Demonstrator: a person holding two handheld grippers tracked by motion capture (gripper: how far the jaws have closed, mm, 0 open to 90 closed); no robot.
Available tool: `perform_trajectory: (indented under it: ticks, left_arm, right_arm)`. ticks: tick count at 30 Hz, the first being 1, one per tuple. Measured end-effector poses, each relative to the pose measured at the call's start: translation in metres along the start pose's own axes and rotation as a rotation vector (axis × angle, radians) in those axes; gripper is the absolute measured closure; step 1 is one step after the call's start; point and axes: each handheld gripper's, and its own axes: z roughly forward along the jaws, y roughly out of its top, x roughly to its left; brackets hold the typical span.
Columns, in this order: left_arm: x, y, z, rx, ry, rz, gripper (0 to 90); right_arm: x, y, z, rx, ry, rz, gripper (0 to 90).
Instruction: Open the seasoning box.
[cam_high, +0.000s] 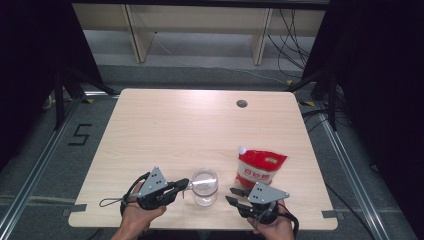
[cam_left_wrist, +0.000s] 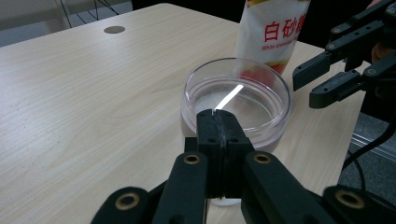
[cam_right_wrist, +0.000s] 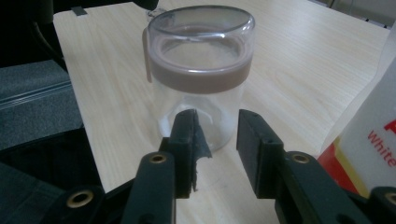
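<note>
A clear glass jar (cam_high: 205, 187) with a see-through lid and a brownish seal ring stands near the table's front edge. My left gripper (cam_high: 186, 184) is shut, its tips (cam_left_wrist: 218, 116) right at the jar's (cam_left_wrist: 238, 102) near rim; I cannot tell whether anything is pinched between them. My right gripper (cam_high: 231, 195) is open on the jar's other side, a little short of it, with nothing between its jaws (cam_right_wrist: 217, 121). The jar (cam_right_wrist: 201, 70) stands just ahead of that gripper. A red and white sugar pouch (cam_high: 260, 167) stands upright behind the right gripper (cam_left_wrist: 310, 86).
The wooden table (cam_high: 165, 130) has a round cable hole (cam_high: 242, 103) at its far right. The pouch (cam_right_wrist: 373, 130) rises close to the right gripper's right side. Metal rails and dark curtains flank the table.
</note>
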Motion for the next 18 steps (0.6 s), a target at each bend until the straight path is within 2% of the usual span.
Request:
perform_trajectory:
  ticks: [3,4,5,7,9,11,18]
  left_arm:
    - [0.000,-0.001,0.000,0.004,0.018,-0.012,88.7]
    - [0.001,-0.001,0.000,0.003,0.018,0.002,88.8]
    - [0.001,-0.001,0.000,0.004,0.022,-0.002,88.7]
    - [0.000,-0.002,0.000,0.008,0.024,-0.008,88.5]
    - [0.001,-0.002,-0.001,0.008,0.021,0.004,88.4]
    - [0.002,-0.002,-0.001,0.009,0.020,0.005,88.5]
    - [0.001,-0.002,-0.001,0.007,0.021,0.001,88.4]
  right_arm:
    - [0.000,0.002,0.004,-0.004,0.004,-0.004,72.1]
    - [0.000,0.002,0.005,-0.013,0.004,0.000,72.1]
    - [-0.001,0.003,0.006,-0.001,0.011,-0.013,72.1]
    - [0.000,0.003,0.008,0.002,0.011,-0.006,72.8]
    - [0.000,0.004,0.010,-0.009,0.019,-0.016,75.1]
    - [0.000,0.005,0.009,-0.004,0.007,-0.014,76.6]
    - [0.001,0.015,0.015,-0.046,0.016,-0.052,86.0]
